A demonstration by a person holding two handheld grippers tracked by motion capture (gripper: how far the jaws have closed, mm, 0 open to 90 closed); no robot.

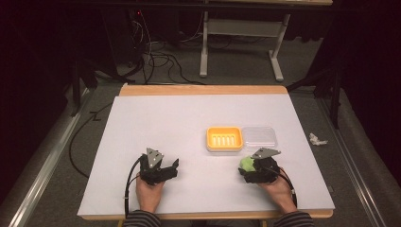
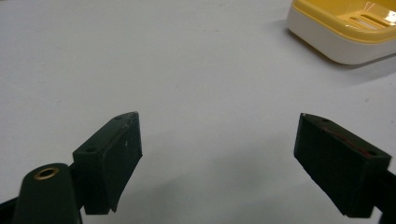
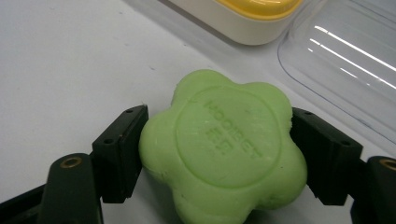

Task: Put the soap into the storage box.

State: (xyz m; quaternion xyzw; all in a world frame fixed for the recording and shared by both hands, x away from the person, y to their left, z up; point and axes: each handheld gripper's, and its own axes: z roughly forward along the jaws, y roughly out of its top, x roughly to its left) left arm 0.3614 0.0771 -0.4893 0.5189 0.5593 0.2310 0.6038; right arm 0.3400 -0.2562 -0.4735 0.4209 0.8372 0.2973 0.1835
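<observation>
Right gripper, jaws clamped on green soap; left gripper wide open, empty; yellow soap dish and clear lid adjacent on counter.

My right gripper around the soap on the table, soap dish just behind, lid right of dish, my left gripper well left.

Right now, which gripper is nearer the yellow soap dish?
Right. The right gripper, its jaws pressed on the green soap, sits just below the yellow soap dish; the left gripper waits open farther off to the dish's lower left.
</observation>
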